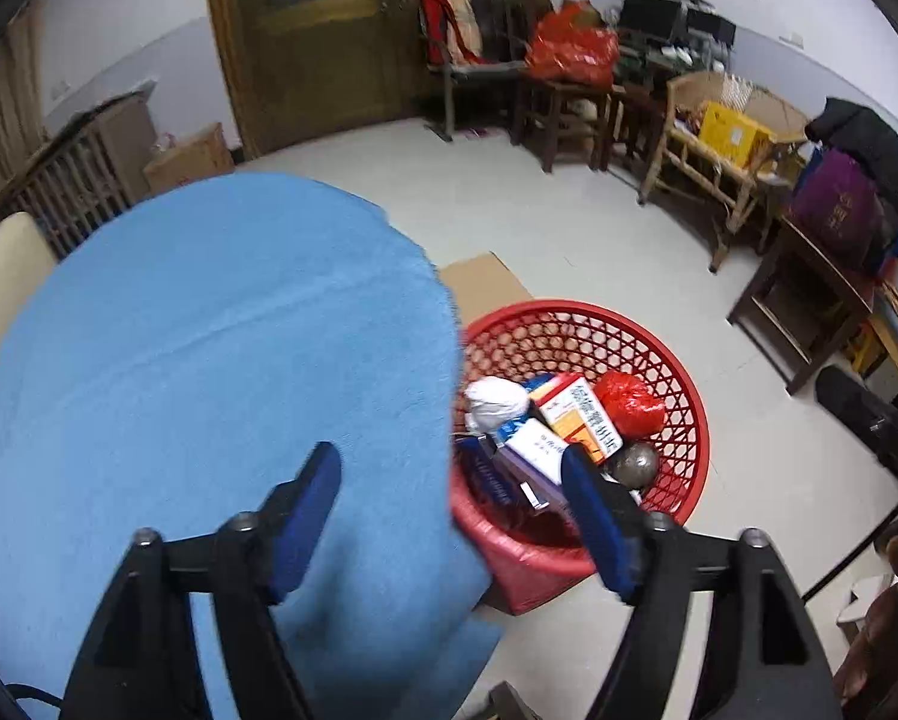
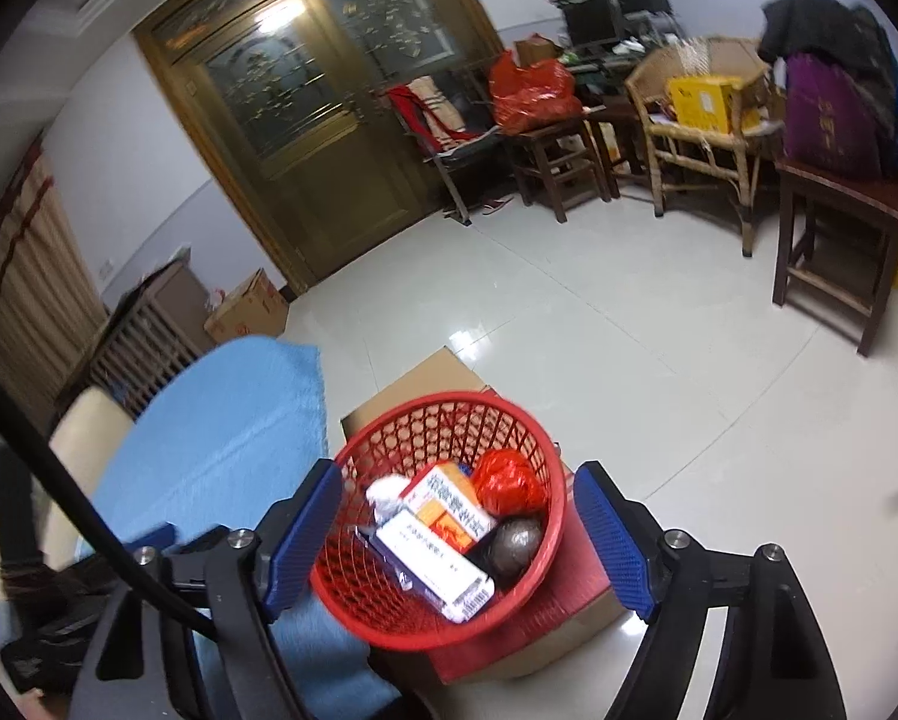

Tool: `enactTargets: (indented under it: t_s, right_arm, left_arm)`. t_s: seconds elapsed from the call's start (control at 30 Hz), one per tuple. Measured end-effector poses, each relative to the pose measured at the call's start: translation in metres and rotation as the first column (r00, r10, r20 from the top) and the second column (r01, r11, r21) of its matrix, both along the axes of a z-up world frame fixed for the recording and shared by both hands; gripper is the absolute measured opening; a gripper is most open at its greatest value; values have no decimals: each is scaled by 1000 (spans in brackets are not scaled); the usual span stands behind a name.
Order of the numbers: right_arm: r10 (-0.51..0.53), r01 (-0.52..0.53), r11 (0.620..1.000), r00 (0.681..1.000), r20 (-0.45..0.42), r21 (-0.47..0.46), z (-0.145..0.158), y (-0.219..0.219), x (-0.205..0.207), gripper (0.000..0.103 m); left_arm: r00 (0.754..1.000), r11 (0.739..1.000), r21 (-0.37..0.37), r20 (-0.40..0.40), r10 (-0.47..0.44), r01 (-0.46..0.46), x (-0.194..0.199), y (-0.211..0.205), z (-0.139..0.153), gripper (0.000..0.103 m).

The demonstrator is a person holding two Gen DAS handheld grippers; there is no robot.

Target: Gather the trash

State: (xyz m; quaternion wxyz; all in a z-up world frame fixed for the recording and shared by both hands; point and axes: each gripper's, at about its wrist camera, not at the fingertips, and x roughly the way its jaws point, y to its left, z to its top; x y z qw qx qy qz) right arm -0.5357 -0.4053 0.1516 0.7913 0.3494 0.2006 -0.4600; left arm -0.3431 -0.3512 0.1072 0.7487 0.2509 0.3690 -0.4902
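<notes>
A red mesh basket (image 1: 682,414) stands on a cardboard box beside the blue-clothed table (image 1: 209,348). It holds a white and orange carton (image 1: 574,414), a red crumpled bag (image 1: 628,402), a white wad (image 1: 493,399), a grey ball (image 1: 634,462) and other boxes. My left gripper (image 1: 449,510) is open and empty over the table's right edge, next to the basket. In the right wrist view the basket (image 2: 544,546) sits between my fingers, below them. My right gripper (image 2: 454,540) is open and empty above it. The carton (image 2: 449,510) and red bag (image 2: 508,480) show there too.
The basket rests on a cardboard box (image 2: 425,384) on the pale tiled floor (image 2: 628,330). Wooden stools and chairs with bags (image 2: 706,120) line the far wall. A dark wooden table (image 2: 838,210) stands at the right. A brown double door (image 2: 329,120) is at the back.
</notes>
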Motion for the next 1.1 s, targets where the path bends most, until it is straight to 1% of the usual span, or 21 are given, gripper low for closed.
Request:
enactTargets:
  t_s: [0.1, 0.27, 0.33, 0.43, 0.47, 0.5, 0.57, 0.6, 0.7, 0.8, 0.93, 1.1]
  right_arm:
    - [44, -45, 999, 998, -51, -18, 0, 22, 10, 83]
    - [115, -124, 990, 986, -122, -67, 0, 65, 25, 83]
    - [124, -134, 988, 984, -128, -73, 1, 76, 27, 83]
    - [112, -132, 984, 980, -163, -119, 2, 96, 26, 84]
    - [111, -135, 982, 978, -177, -132, 2, 100, 26, 85]
    - [111, -140, 980, 975, -193, -145, 1, 106, 25, 85]
    - [116, -149, 978, 971, -208, -148, -1, 115, 24, 85]
    - [123, -155, 977, 970, -210, -144, -2, 119, 23, 85]
    - [152, -185, 972, 964, -216, -144, -7, 132, 18, 85]
    - [178, -217, 964, 956, -233, -154, -8, 139, 15, 85]
    - [173, -214, 965, 954, -246, -151, -9, 140, 16, 85]
    - [160, -196, 970, 960, -230, -144, -10, 139, 14, 85]
  left_arm:
    - [999, 999, -30, 21, 34, -34, -1, 34, 8, 77]
    - [997, 995, -66, 8, 73, -73, -2, 76, 12, 77]
    - [996, 993, -73, 1, 89, -89, -4, 90, 13, 77]
    - [994, 990, -87, -27, 105, -107, -5, 110, 12, 78]
    - [994, 990, -91, -36, 107, -110, -6, 115, 12, 80]
    - [993, 989, -95, -45, 112, -116, -6, 121, 12, 86]
    - [989, 984, -107, -52, 138, -142, -8, 131, 12, 94]
    - [988, 982, -115, -56, 146, -151, -10, 136, 13, 94]
    - [982, 977, -114, -79, 171, -180, -13, 145, 10, 94]
    - [980, 976, -98, -74, 185, -192, -19, 148, 8, 94]
    - [982, 977, -110, -65, 175, -181, -20, 152, 8, 94]
    - [983, 977, -107, -52, 177, -182, -21, 151, 5, 94]
